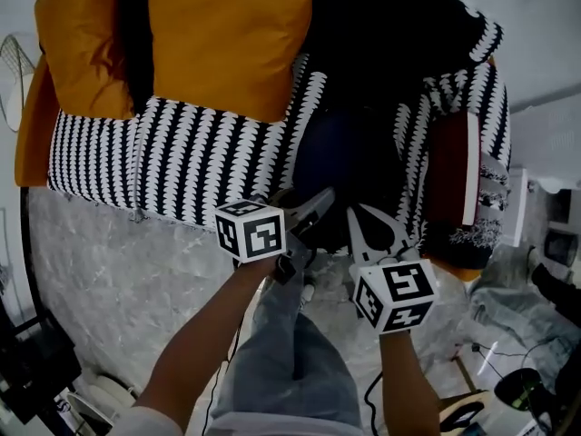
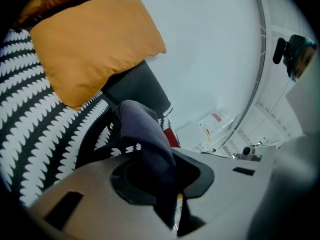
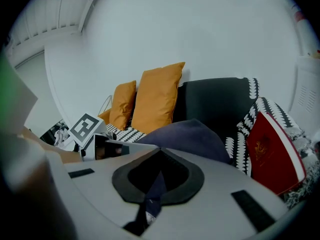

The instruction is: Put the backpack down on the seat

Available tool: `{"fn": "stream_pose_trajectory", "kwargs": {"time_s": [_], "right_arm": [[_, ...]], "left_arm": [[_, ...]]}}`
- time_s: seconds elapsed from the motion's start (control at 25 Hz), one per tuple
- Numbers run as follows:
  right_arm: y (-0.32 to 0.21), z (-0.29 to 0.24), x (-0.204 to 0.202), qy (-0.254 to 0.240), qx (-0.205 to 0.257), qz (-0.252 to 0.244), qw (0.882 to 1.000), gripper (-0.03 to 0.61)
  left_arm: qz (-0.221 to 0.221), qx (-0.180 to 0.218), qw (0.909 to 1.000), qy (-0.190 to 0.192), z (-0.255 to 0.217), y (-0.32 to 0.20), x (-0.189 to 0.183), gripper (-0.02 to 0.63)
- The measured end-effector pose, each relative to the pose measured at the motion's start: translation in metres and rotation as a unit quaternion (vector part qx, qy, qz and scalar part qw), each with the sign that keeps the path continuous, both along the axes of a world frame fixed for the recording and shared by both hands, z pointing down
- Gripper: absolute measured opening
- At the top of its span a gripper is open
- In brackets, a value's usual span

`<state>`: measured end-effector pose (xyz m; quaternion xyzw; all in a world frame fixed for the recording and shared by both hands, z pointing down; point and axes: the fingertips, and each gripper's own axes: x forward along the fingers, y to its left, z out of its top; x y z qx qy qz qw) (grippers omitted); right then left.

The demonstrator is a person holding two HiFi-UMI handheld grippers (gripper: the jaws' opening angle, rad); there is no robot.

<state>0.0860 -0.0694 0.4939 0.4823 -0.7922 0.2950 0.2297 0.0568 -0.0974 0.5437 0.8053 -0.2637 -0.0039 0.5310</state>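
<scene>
Sofa (image 1: 163,153), black-and-white patterned cover, orange cushions (image 1: 227,34) along the back. Navy backpack (image 1: 349,157) at the seat's picture-right end. Left gripper (image 1: 313,209): jaws pinched on backpack fabric. Right gripper (image 1: 372,225): jaws clamped on a thin navy strip.

Backpack (image 1: 345,162) — matt woven cloth, cushion (image 1: 227,34) soft plain fabric, floor (image 1: 118,262) smooth — stone-like, veined

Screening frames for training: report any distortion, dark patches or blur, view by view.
Head view: fisheye bends the sofa edge; the navy backpack sinks into near-black. Left gripper view: dark vignetted corners, orange cushion sharp. Right gripper view: left edge smeared, out of focus.
</scene>
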Motion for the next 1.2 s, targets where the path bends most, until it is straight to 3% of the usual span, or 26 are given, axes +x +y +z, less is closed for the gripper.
{"fn": "stream_pose_trajectory", "kwargs": {"time_s": [0.64, 0.92, 1.08, 1.2], "right_arm": [[-0.018, 0.033, -0.056, 0.002, -0.019, -0.063, 0.998, 0.002], [-0.032, 0.051, -0.073, 0.000, -0.030, -0.084, 0.996, 0.002], [-0.036, 0.061, -0.079, 0.000, -0.033, -0.097, 0.995, 0.002], [-0.038, 0.063, -0.085, -0.002, -0.031, -0.101, 0.994, 0.002]], "left_arm": [[-0.034, -0.016, 0.9985, -0.041, 0.058, -0.026, -0.058, 0.104], [-0.055, -0.033, 0.9946, -0.082, 0.086, -0.041, -0.080, 0.179], [-0.068, -0.051, 0.9890, -0.121, 0.106, -0.042, -0.093, 0.299], [-0.078, -0.045, 0.9838, -0.155, 0.111, -0.046, -0.106, 0.310]]}}
